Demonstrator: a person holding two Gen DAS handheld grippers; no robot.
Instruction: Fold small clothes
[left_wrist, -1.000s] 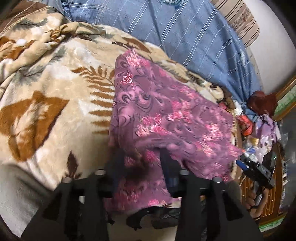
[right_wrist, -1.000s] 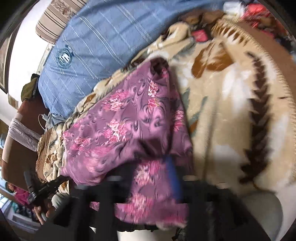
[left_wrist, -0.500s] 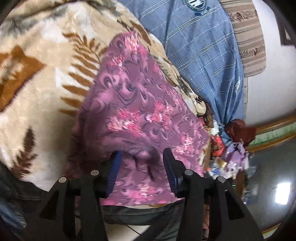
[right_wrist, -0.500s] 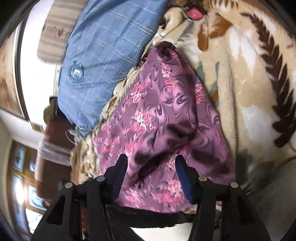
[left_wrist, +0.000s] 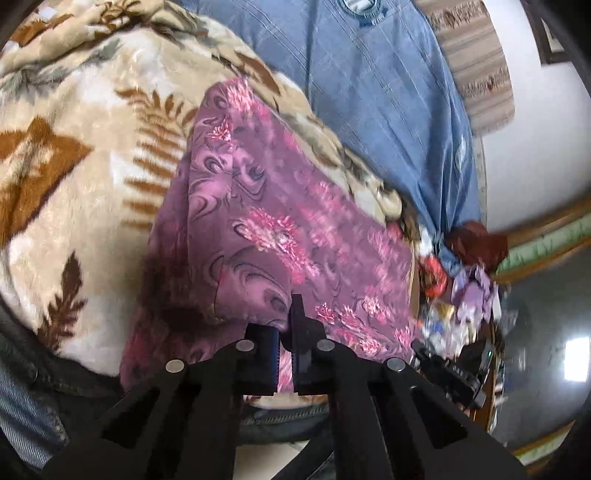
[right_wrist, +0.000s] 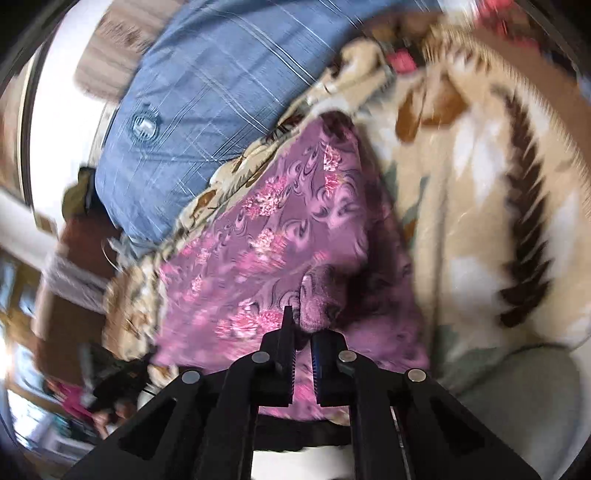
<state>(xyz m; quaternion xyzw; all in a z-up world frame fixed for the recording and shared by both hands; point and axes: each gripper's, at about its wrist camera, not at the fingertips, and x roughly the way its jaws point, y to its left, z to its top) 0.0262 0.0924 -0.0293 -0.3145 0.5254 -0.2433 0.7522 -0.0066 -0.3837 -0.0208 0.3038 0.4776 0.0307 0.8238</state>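
Observation:
A purple garment with pink flowers (left_wrist: 266, 206) (right_wrist: 280, 236) lies spread on a beige leaf-print blanket (left_wrist: 85, 147) (right_wrist: 480, 184). My left gripper (left_wrist: 285, 328) is at the garment's near edge. Its jaws are closing, and a raised fold of the purple cloth is pinched between them. My right gripper (right_wrist: 304, 328) is at the opposite near corner. Its jaws are closing too, with a bunched tuck of the same cloth pressed between the pads. In the left wrist view the right gripper's body (left_wrist: 447, 369) shows at the lower right.
A blue striped cloth (left_wrist: 369, 92) (right_wrist: 207, 92) lies behind the garment, with a striped cushion (left_wrist: 476, 66) against the wall. Small colourful clutter (left_wrist: 461, 280) sits past the bed's edge. Dark trousers show just below the grippers.
Both grippers went from open, straddling the garment's near edge, to pinched together on folds of the purple cloth. The left wrist view has rolled.

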